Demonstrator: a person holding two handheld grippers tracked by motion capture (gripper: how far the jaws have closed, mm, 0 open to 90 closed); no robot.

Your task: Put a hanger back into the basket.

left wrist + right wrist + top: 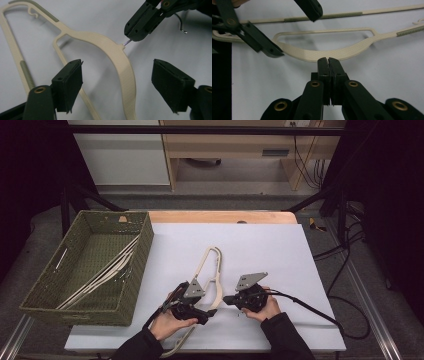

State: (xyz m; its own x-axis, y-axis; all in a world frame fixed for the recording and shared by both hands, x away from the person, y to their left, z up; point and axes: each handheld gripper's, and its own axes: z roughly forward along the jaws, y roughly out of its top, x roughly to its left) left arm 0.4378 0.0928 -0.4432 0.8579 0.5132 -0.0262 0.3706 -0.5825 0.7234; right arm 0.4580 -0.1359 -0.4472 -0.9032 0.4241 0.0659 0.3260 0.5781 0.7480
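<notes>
A cream plastic hanger [214, 265] lies flat on the white sheet in the middle of the table. My right gripper [226, 299] is shut on a thin metal pin [127, 42] that sticks out of the hanger's curved neck [120, 57]. In the right gripper view its jaws [328, 60] stand pressed together at the neck's edge [324, 53]. My left gripper [206, 314] is open, with one jaw on each side of the neck and neither pad touching it [117, 72]. The left gripper [294, 32] also appears in the right gripper view, straddling the hanger.
A green woven basket [75, 312] stands at the left of the table and holds several cream hangers [105, 272]. A black cable [310, 310] trails right from my right gripper. The white sheet [270, 245] stretches bare behind and to the right of the hanger.
</notes>
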